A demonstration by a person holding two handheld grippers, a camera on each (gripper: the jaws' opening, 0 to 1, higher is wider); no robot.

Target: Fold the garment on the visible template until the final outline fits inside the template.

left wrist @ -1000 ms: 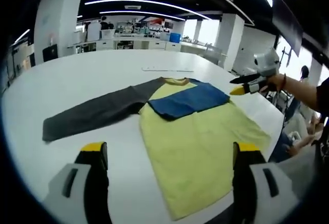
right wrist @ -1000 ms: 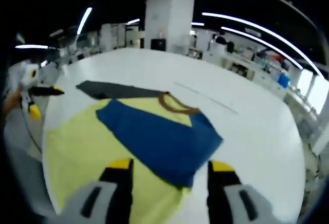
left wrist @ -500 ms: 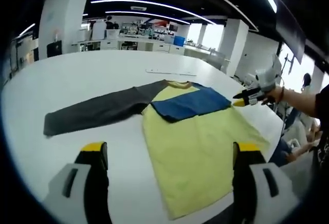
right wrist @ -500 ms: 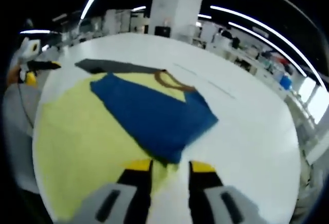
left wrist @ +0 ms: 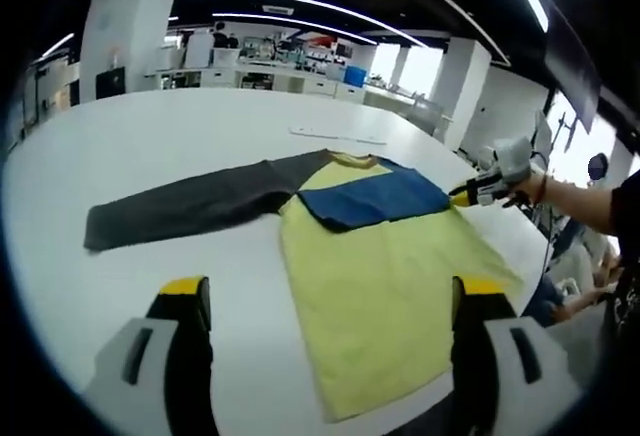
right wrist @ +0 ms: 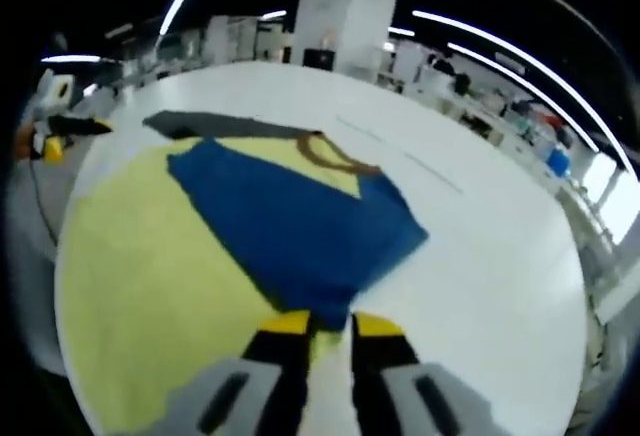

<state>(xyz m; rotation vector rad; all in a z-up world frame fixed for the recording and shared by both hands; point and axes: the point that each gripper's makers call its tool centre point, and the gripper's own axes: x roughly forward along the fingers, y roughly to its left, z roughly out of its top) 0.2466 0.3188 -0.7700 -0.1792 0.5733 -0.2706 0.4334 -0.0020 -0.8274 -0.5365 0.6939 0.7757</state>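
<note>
Yellow shirt point(left wrist: 390, 296) lies flat on the white table point(left wrist: 180, 136), its blue sleeve point(right wrist: 290, 226) folded across the chest, its grey sleeve point(left wrist: 180, 211) spread out. The right gripper point(right wrist: 325, 324) is almost closed at the blue cuff; whether it pinches cloth, I cannot tell. The left gripper point(left wrist: 325, 291) hangs wide open, holding nothing. Better to take only the sleeve's layer and keep it flat.

yellow-tipped black gripper point(left wrist: 330, 301), grey housing

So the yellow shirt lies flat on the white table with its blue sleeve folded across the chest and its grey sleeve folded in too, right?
Not quite. The grey sleeve is not folded in; the left gripper view shows it stretched out flat on the white table, away from the yellow shirt. The blue sleeve is folded across the chest, as you said.
</note>
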